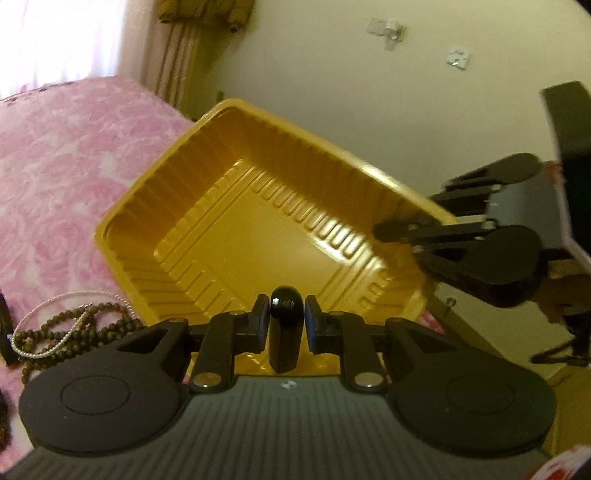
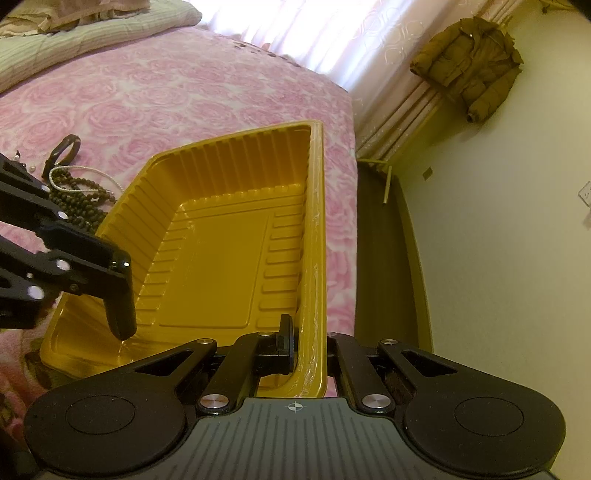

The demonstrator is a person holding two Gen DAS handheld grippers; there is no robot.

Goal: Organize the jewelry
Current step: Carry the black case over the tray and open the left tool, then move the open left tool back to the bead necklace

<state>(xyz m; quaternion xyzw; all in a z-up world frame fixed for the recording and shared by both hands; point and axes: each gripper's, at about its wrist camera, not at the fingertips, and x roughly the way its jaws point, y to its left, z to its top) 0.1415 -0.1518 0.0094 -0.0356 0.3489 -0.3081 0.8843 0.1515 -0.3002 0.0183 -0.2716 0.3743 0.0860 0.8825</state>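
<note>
Left gripper (image 1: 286, 325) is clamped on a black glossy bracelet-like piece (image 1: 283, 325), rounded top poking up between the pads, lower end hanging over the near side of the yellow tray (image 1: 255, 229). In the right wrist view this same gripper comes in from the left, the black piece (image 2: 120, 306) pointing down into the tray's near-left corner; cannot tell if it touches the floor of the tray.

Right gripper (image 2: 308, 343) is closed on the tray's right rim, near end: one finger (image 2: 284, 339) inside the wall, the other outside. From the left wrist view it sits at the tray's right corner (image 1: 399, 230), blurred.

Tray (image 2: 221, 266) is ribbed plastic with nothing lying loose in it, resting on a pink rose-pattern bedspread (image 2: 177, 88).

Left of the tray on the bedspread: dark bead necklace (image 1: 74, 332) tangled with a pearl strand (image 1: 40, 332), just beside the tray's left wall. A dark bangle (image 2: 62, 153) lies a little farther left and far.

Far background: brown jacket (image 2: 469, 70) hanging by the curtain (image 2: 332, 33)
</note>
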